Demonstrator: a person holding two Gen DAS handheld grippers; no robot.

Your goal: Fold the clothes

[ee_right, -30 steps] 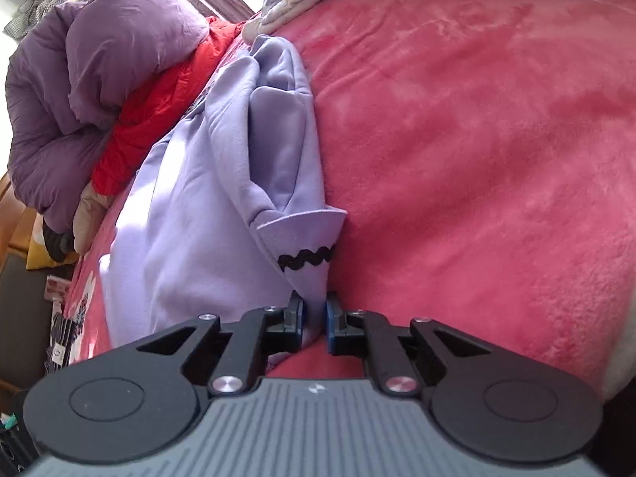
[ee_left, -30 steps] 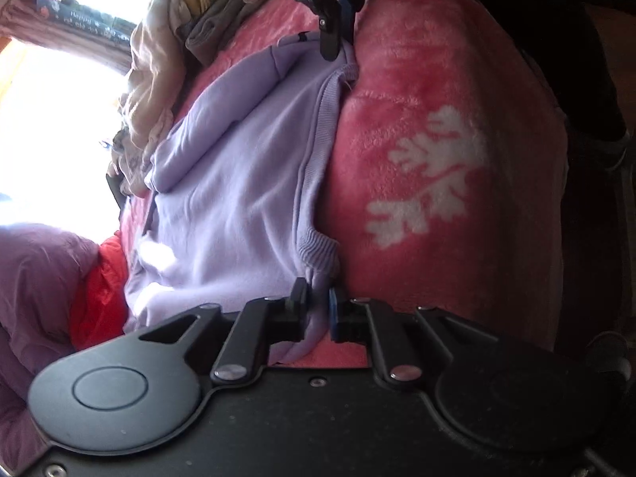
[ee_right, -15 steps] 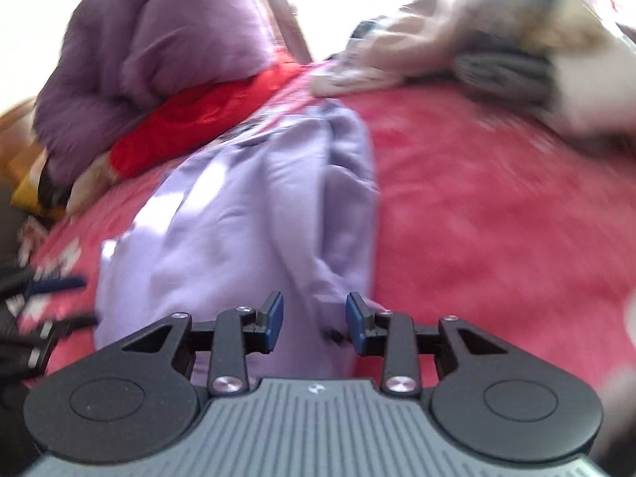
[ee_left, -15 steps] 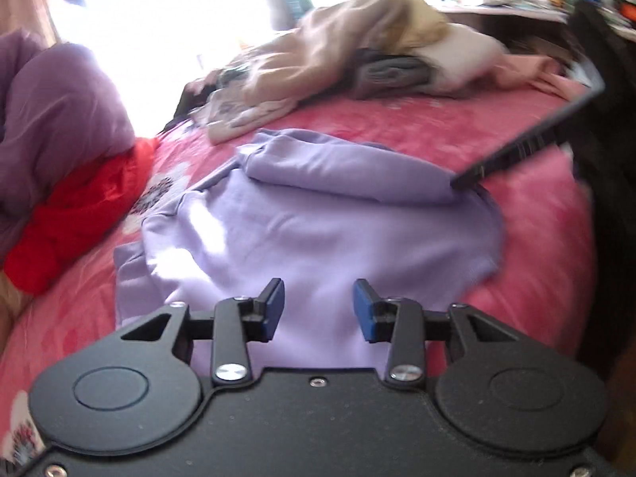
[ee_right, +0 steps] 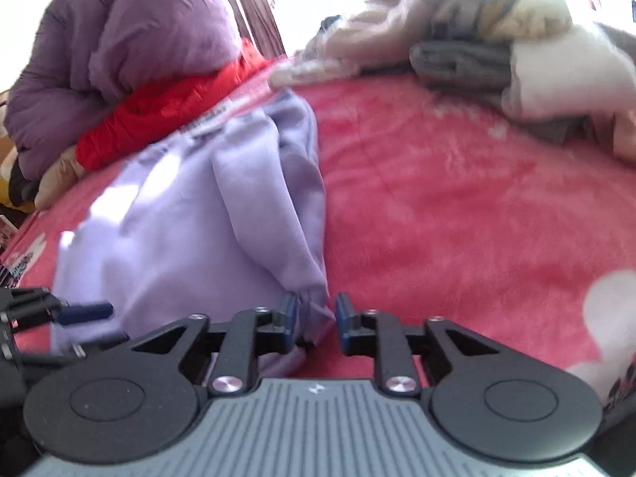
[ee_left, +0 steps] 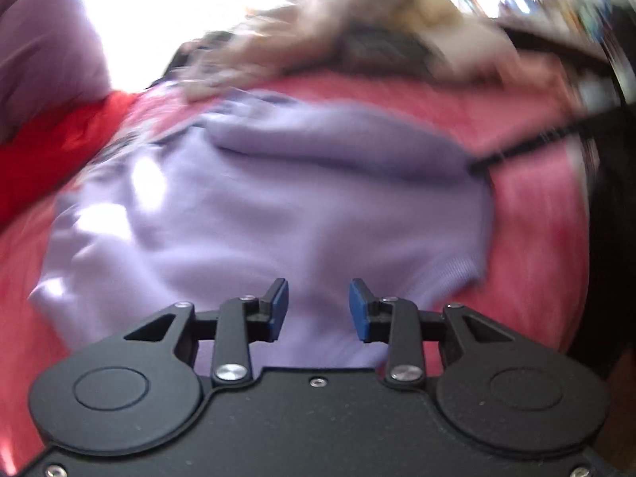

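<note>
Lilac sweater [ee_left: 278,206] folded — right edge beside bare red blanket [ee_right: 457,206]

I see a pink-red fleece blanket [ee_right: 437,198] covering the bed under and ahead of my right claw [ee_right: 316,318]. A white flower-like print [ee_right: 612,298] sits on it to the claw's right. Far ahead and to the left of the claw, a puffy purple coat [ee_right: 131,47] is heaped on a red padded jacket [ee_right: 171,111]. A tan padded piece [ee_right: 55,183] pokes out below the jacket. A brown curtain [ee_right: 254,8] hangs behind them, beside glaring window light.
</note>
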